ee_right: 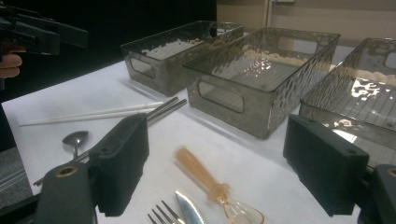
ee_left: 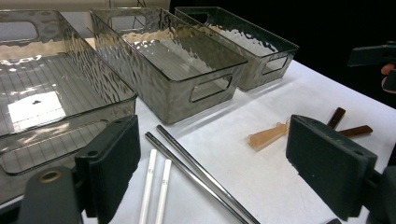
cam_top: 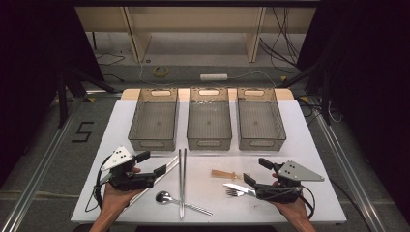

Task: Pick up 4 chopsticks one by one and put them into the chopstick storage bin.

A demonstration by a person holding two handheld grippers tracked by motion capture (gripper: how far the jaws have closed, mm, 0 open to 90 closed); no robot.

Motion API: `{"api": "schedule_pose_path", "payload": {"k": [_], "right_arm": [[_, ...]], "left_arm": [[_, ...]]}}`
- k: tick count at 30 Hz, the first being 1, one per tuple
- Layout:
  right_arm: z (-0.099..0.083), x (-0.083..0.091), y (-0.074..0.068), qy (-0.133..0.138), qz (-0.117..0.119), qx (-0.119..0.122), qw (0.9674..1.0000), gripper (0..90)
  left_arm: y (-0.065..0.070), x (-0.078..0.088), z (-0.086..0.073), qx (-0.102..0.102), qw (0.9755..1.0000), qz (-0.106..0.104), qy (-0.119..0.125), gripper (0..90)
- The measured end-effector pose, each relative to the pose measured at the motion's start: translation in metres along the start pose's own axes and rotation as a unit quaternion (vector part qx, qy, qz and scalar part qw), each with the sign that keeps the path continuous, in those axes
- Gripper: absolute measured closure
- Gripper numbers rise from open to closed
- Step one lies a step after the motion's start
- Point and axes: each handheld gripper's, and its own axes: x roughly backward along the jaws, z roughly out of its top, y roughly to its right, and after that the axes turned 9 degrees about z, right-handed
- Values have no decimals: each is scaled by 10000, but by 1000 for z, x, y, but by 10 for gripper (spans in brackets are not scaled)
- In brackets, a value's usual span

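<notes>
Fingers [ee_right: 322,170] blocky, black, matte, foam-padded

right gripper [ee_right: 215,175] jaws wide apart and empty above a translucent amber plastic spoon [ee_right: 212,186], a steel fork [ee_right: 161,217] and a serrated knife tip [ee_right: 187,212] on the white tabletop [ee_right: 56,121], three smoky clear plastic bins [ee_right: 261,79] behind, white chopsticks [ee_right: 88,113] and metal spoon [ee_right: 74,139] at left.

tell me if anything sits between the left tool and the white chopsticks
Nothing visible does. The left tool is open, and the white chopsticks lie on bare white table between its jaws, beside the metal chopsticks.
</notes>
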Motion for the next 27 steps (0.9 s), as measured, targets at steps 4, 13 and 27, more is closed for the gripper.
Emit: {"api": "schedule_pose_path", "payload": {"k": [4,13,27], "right_arm": [[0,0,0,-11,2,-12,10000,235],[-1,-2,1,-70,48,-42,10000,236],[-1,-2,2,-103,106,-59,9999,237]], "left_arm": [[-1,0,0,23,10000,32,-21,173],[-3,-4,6,-113,9985,230,-482,174],[-13,-20,23,-344,9867,453,-1522,182]]}}
